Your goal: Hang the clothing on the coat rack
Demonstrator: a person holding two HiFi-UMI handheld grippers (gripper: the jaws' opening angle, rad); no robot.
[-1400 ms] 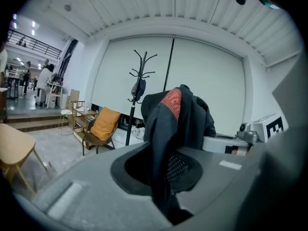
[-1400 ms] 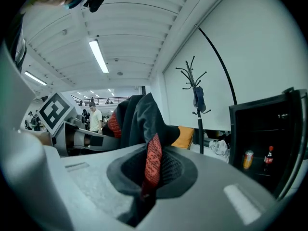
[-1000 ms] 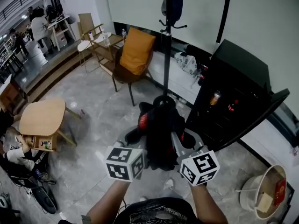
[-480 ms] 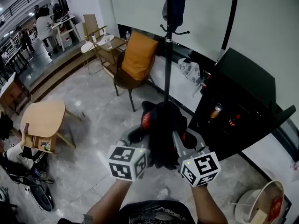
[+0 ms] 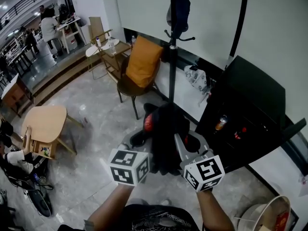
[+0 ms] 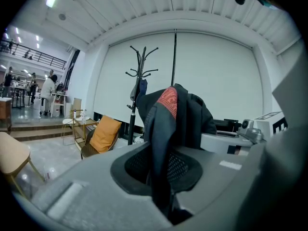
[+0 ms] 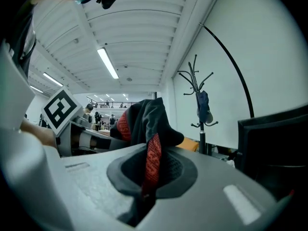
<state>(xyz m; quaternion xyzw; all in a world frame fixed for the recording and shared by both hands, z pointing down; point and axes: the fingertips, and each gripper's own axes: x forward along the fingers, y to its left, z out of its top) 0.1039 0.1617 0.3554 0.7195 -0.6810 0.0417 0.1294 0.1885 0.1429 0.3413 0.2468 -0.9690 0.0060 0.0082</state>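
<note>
A black garment with red trim (image 5: 166, 134) hangs bunched between both grippers in the head view. My left gripper (image 5: 144, 148) is shut on its left part, seen as dark cloth (image 6: 166, 143) pinched in the jaws. My right gripper (image 5: 180, 146) is shut on its right part, where a red strip (image 7: 153, 165) runs down into the jaws. The black coat rack (image 5: 172, 42) stands straight ahead beyond the garment, with a dark blue item (image 5: 179, 11) on one upper hook. The rack (image 6: 137, 90) also shows in the left gripper view and the rack (image 7: 199, 105) in the right gripper view.
A brown chair with an orange cushion (image 5: 142, 61) stands left of the rack. A black cabinet (image 5: 245, 114) with bottles is on the right. A small wooden table (image 5: 43, 124) sits at left. A pale bucket (image 5: 269, 215) is at the lower right. People stand far off (image 5: 50, 25).
The view has shifted closer to the coat rack; both grippers with the garment have kept their hold and sit slightly nearer the rack's pole.
</note>
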